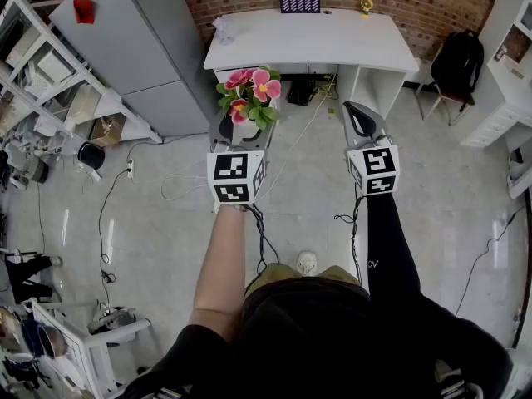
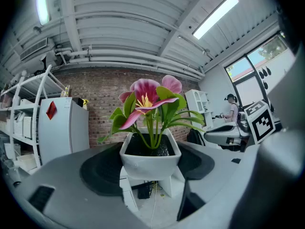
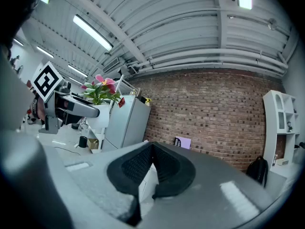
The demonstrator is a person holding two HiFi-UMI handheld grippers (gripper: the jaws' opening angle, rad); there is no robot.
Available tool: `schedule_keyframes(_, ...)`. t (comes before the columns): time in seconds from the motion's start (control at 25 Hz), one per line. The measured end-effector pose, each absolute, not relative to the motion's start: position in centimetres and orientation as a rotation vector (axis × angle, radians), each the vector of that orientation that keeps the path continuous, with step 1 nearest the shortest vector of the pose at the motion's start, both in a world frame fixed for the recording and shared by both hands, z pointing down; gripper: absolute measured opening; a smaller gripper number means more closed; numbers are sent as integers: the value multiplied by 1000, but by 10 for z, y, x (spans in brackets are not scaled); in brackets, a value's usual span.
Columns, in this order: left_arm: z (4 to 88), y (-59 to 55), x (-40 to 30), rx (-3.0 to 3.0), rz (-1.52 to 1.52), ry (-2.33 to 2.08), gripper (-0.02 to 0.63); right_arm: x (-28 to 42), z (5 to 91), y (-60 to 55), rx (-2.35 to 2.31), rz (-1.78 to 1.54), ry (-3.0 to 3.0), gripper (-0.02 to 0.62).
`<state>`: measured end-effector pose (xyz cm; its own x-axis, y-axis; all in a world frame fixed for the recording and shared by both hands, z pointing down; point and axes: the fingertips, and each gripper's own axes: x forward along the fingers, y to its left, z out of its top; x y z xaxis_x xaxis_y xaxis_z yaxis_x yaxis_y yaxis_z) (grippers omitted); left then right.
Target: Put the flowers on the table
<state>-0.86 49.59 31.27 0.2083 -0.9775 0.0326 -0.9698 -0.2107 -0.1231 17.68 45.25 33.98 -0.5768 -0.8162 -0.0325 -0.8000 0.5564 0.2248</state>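
Left tool [image 1: 243, 133] grips the white square pot of pink flowers [image 2: 150, 154] by its hard sides; it looks light. Right tool [image 3: 151, 151] is closed, empty.

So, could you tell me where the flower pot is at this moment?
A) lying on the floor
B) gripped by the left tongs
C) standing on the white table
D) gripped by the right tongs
B: the left gripper view shows the flower pot clamped in the left tongs, held in the air short of the white table.

left tongs [image 1: 242, 136] hold potted flowers [image 1: 250, 95] near white table [image 1: 307, 41].
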Motion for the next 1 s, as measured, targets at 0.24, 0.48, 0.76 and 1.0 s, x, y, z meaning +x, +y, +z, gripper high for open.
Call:
schedule_keyframes(0.24, 314, 495, 0, -2376, -145, 1922, 341, 185, 341, 446, 1410, -315, -2720, 0)
schedule_keyframes(0.48, 313, 485, 1, -2368, -142, 1915, 341, 190, 338, 433, 1417, -306, -2749, 0)
schedule_keyframes(0.76, 316, 452, -1, -2367, -141, 1913, 341, 186, 342, 401, 1389, -307, -2752, 0)
schedule_keyframes(1.0, 320, 413, -23, -2364, -143, 1904, 341, 162, 343, 362, 1367, -329, -2760, 0)
